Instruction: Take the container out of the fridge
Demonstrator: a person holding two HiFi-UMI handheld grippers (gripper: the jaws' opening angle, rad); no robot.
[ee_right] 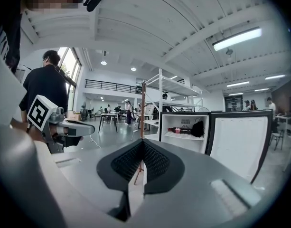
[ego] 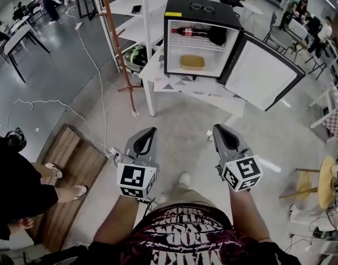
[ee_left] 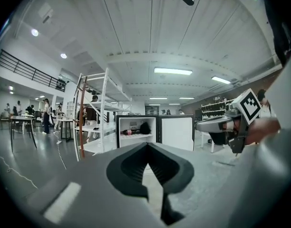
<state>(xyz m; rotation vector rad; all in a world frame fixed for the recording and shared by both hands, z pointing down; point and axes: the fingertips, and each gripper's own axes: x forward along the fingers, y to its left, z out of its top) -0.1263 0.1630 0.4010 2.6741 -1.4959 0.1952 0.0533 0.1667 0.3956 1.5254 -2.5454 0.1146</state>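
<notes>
Both grippers closed up and empty, fridge standing open in front of you.

Your left gripper [ego: 151,131] and right gripper [ego: 218,128] sit low in the middle of the frame, jaws pinched together at the tips with nothing in them. The tan container [ego: 192,62] is at top centre, well apart from both, on the lower shelf of the fridge [ego: 202,7], under the bottle [ego: 185,31]. The door [ego: 262,76] hangs open to the right.

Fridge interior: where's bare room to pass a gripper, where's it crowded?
Lower compartment: bare floor on both sides of the tan container, up to the fridge walls. Upper shelf is crowded: cola bottle and black object span most of it.
</notes>
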